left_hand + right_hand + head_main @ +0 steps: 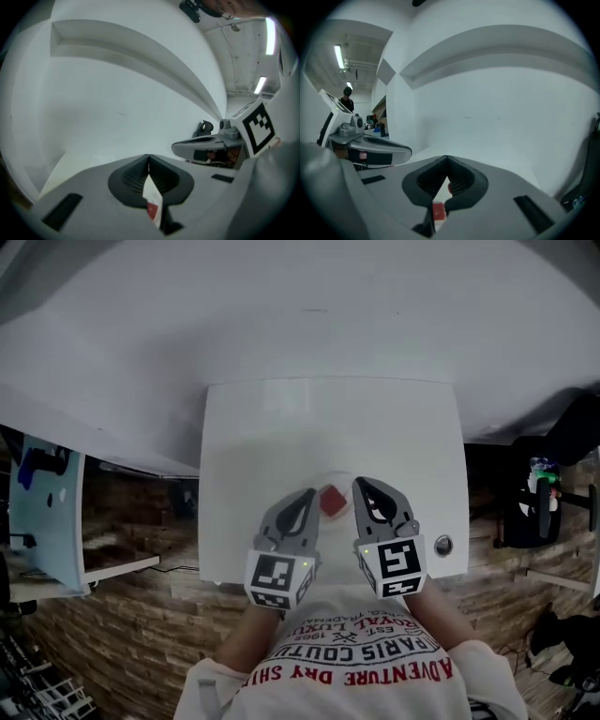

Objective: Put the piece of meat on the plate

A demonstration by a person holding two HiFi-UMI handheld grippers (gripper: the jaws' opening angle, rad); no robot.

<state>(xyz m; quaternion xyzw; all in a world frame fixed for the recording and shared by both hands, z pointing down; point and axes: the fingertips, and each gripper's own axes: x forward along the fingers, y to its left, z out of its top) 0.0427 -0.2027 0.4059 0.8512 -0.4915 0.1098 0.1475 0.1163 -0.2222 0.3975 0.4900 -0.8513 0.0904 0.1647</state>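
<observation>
Smooth grey left gripper (311, 492) and right gripper (357, 482) held ribbed jaws closed, empty, flanking squarish red meat (333, 502) on a pale plate (337, 481) atop the white worktop (328, 427).

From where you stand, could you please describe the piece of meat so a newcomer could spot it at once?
Find the white table set against the white wall. Near its front edge the left tongs and right tongs point forward, and the piece of meat lies between their tips. It is the only small red chunk there.
</observation>
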